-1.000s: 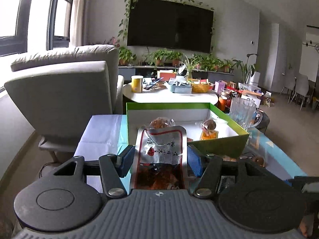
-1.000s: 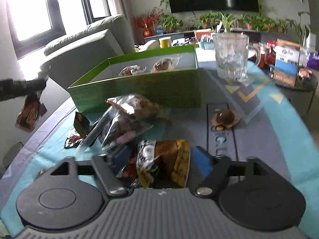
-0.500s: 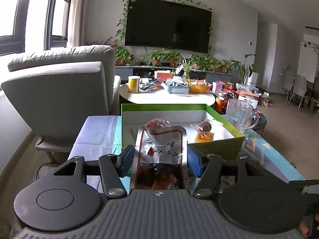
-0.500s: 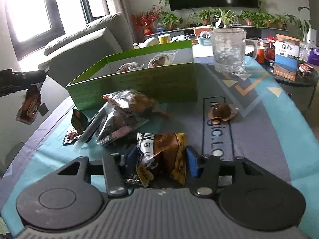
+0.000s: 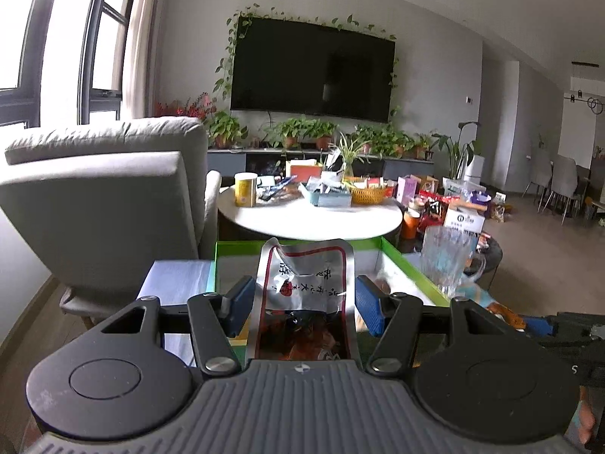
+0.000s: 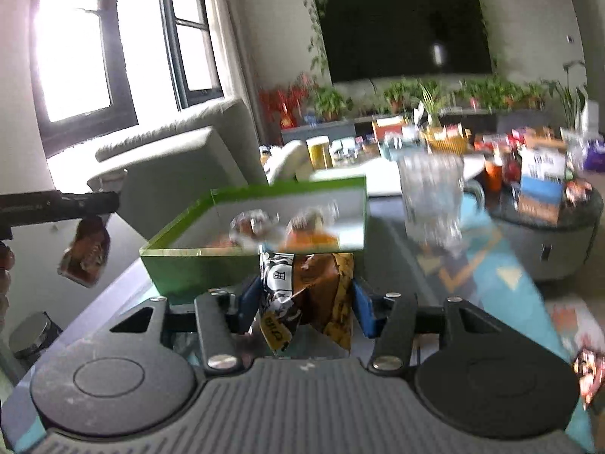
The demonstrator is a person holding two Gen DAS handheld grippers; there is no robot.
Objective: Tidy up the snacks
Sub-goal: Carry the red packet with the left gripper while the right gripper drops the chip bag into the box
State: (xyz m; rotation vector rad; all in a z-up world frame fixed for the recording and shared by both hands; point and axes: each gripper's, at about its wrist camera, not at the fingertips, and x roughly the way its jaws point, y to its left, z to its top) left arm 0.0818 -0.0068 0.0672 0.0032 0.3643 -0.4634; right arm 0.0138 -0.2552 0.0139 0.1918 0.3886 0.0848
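Note:
My left gripper (image 5: 304, 299) is shut on a silver packet with a red border (image 5: 302, 276), held upright just in front of the green box (image 5: 408, 276). In the right wrist view that same packet (image 6: 85, 253) hangs from the left gripper (image 6: 107, 204) at the far left, off the table. My right gripper (image 6: 302, 299) is shut on a crumpled orange, yellow and black snack packet (image 6: 314, 287), lifted clear of the table in front of the green box (image 6: 211, 272). A few wrapped snacks (image 6: 253, 227) lie inside the box.
A clear glass mug (image 6: 431, 204) stands right of the box. A grey armchair (image 5: 94, 204) is behind on the left. Beyond the box a round white table (image 5: 310, 227) carries jars and baskets. A dark round side table (image 6: 548, 242) holds boxes on the right.
The right gripper closed on the orange packet and raised it off the mat toward the box. The left gripper rose a little with its silver packet and came closer to the box.

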